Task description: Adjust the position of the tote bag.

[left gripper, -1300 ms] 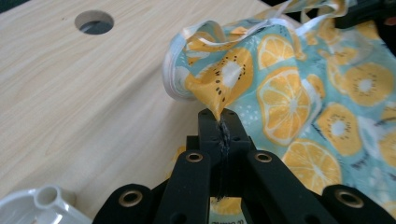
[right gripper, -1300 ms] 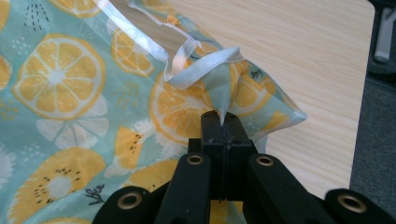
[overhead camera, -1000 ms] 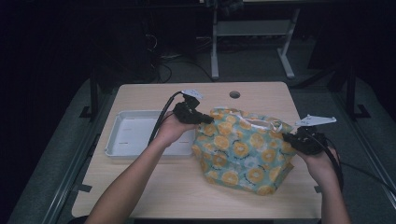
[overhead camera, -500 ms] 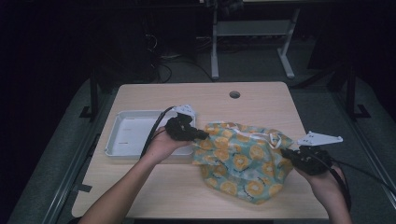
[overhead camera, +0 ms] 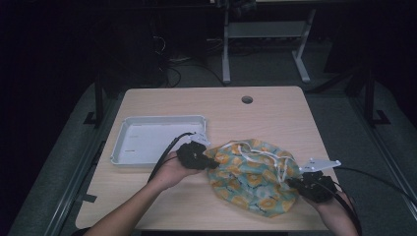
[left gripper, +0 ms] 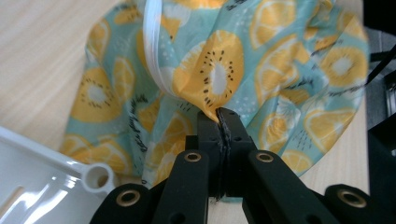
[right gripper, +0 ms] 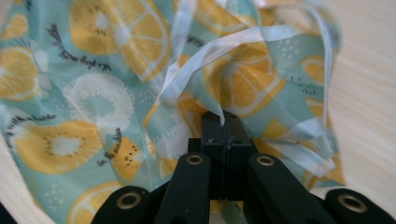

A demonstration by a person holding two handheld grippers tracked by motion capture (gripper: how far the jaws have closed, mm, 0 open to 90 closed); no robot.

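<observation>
A teal cloth point(overhead camera: 251, 177) printed with orange citrus slices, edged with white ribbon ties point(overhead camera: 268, 157), lies spread on the wooden table point(overhead camera: 236, 118). My left gripper point(overhead camera: 212, 161) is shut on the cloth's left edge; in the left gripper view the jaws pinch a fold of the cloth point(left gripper: 219, 74) at the left gripper's tip point(left gripper: 220, 116). My right gripper point(overhead camera: 293, 184) is shut on the cloth's right edge, and in the right gripper view its tip point(right gripper: 223, 122) clamps the cloth point(right gripper: 93, 93) beside a white ribbon point(right gripper: 219, 46).
A white plastic tray point(overhead camera: 147, 129) sits empty at the table's left, its corner point(left gripper: 93, 177) close to my left gripper. A round cable hole point(overhead camera: 247, 99) is near the table's far edge. Dark floor and a metal stand lie beyond.
Both grippers have come down and toward the near edge of the table, carrying the cloth with them. The cloth has sunk from a raised bundle to a flatter spread on the table.
</observation>
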